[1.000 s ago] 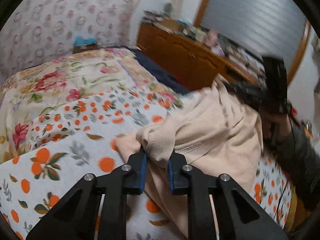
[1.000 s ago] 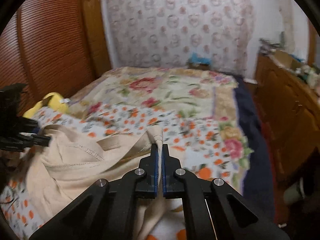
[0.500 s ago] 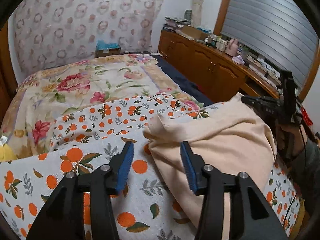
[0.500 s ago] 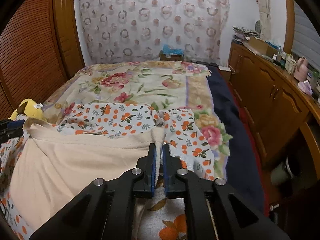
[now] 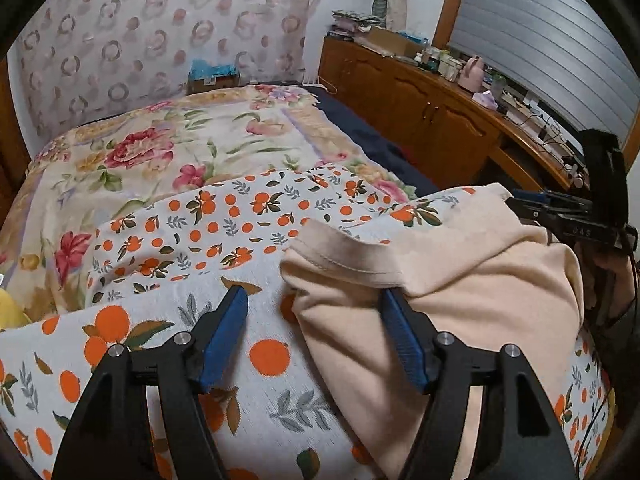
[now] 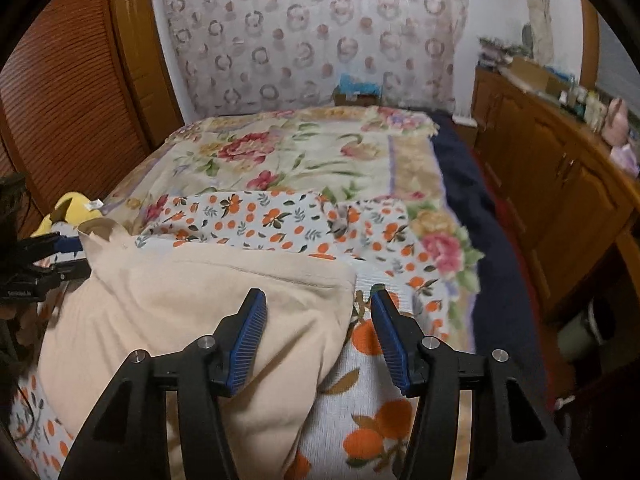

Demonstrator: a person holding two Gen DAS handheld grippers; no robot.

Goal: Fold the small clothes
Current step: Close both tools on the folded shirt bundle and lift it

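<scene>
A bed (image 6: 460,184) filled most of the room, spread with a floral quilt (image 5: 168,148) and an orange-print sheet (image 5: 256,216) over a dark blue cover. Behind it hung a curtain (image 6: 312,28) patterned with rings. A cluttered wooden sideboard (image 5: 424,108) ran along one side under a slatted blind (image 5: 552,36), and a louvred wooden door (image 6: 68,92) stood opposite.

Peach-beige garment (image 5: 472,280) on a white sheet (image 5: 224,224) dotted with oranges and leaves; beyond it, a cream blanket (image 6: 304,148) blooming pink and red flowers.
</scene>
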